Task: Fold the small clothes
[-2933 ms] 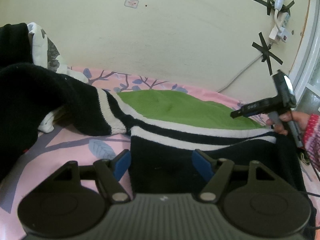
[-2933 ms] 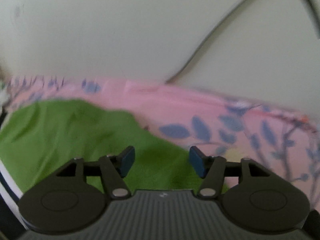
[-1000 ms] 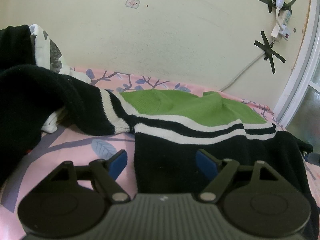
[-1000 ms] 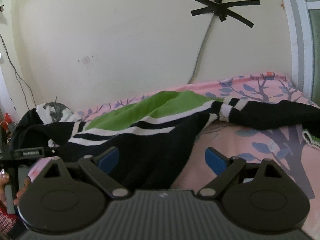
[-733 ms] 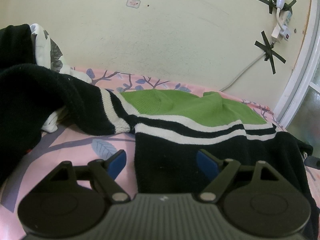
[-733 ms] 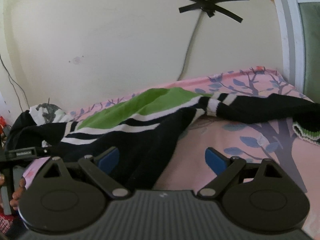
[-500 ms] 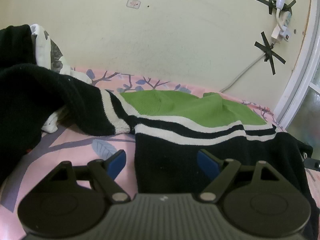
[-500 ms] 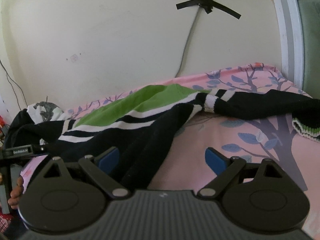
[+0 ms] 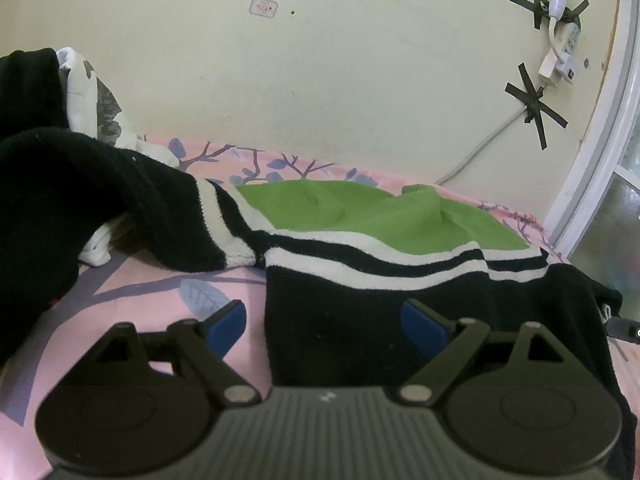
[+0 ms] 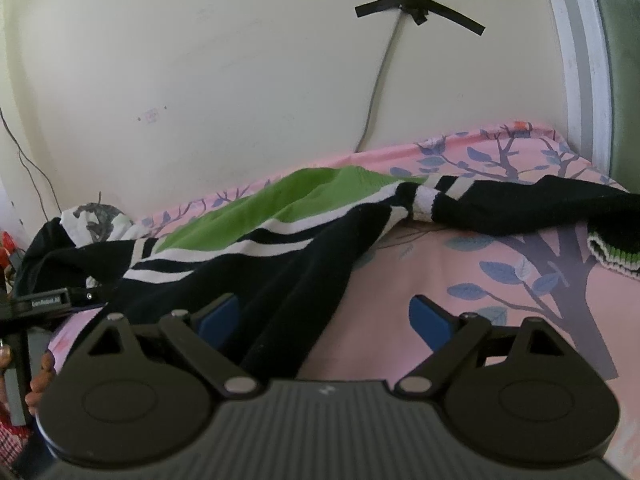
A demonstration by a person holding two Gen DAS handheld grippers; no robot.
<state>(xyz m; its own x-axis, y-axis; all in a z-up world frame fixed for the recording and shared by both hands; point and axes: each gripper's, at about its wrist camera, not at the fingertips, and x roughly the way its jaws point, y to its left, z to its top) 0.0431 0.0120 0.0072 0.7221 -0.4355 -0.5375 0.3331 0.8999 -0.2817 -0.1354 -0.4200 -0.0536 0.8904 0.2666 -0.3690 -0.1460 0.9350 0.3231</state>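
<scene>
A small black sweater (image 9: 520,312) with white stripes and a green top (image 9: 360,216) lies spread on the pink bed sheet (image 9: 160,288). My left gripper (image 9: 323,316) hovers low at its near left corner. Its jaws are opening, the hem's left edge lies between them, and the pads do not press on it. One sleeve (image 9: 120,200) trails to the left. My right gripper (image 10: 325,314) stands open over the sweater's (image 10: 256,268) near right edge without gripping. The other sleeve (image 10: 520,208) stretches right and ends in a striped cuff (image 10: 612,256).
A pile of black and white clothes (image 9: 80,92) sits at the left by the wall. A taped cable (image 10: 380,80) runs down the wall behind the bed. A window frame (image 9: 592,152) stands at the right. A hand (image 10: 40,380) holds the left gripper's handle.
The right gripper has come back from the green top to the sweater's near right edge. The left gripper's jaws have spread a little wider. The green top now has a small ridge.
</scene>
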